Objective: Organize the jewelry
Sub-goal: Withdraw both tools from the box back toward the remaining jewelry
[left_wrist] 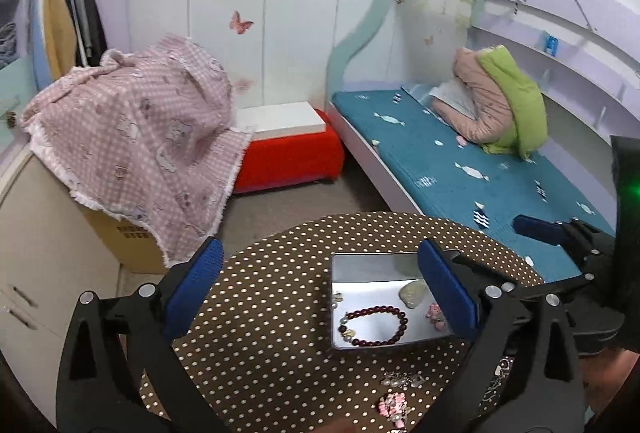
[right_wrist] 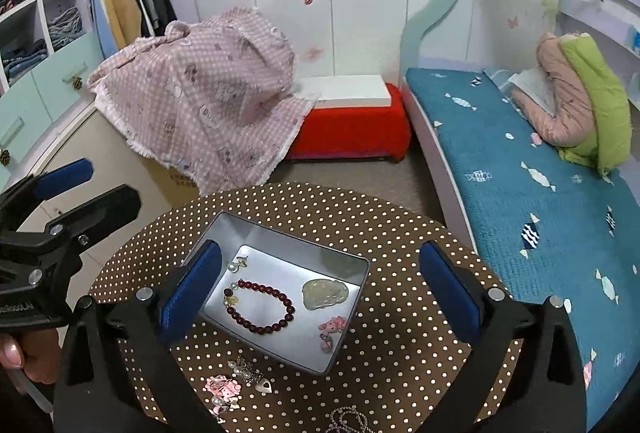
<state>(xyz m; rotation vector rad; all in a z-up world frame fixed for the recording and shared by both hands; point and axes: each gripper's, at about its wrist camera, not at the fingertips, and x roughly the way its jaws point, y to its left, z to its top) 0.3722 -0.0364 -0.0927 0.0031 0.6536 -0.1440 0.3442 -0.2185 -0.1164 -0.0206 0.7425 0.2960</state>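
A silver metal tray sits on a round brown polka-dot table. In it lie a dark red bead bracelet, a pale jade pendant, a pink charm and a small pearl earring. Loose silver and pink pieces lie on the table in front of the tray. My left gripper is open and empty above the table. My right gripper is open and empty above the tray.
A pink checked cloth covers a cardboard box left of the table. A red and white bench stands behind. A blue mattress with folded quilts lies to the right. A silver chain lies at the table's near edge.
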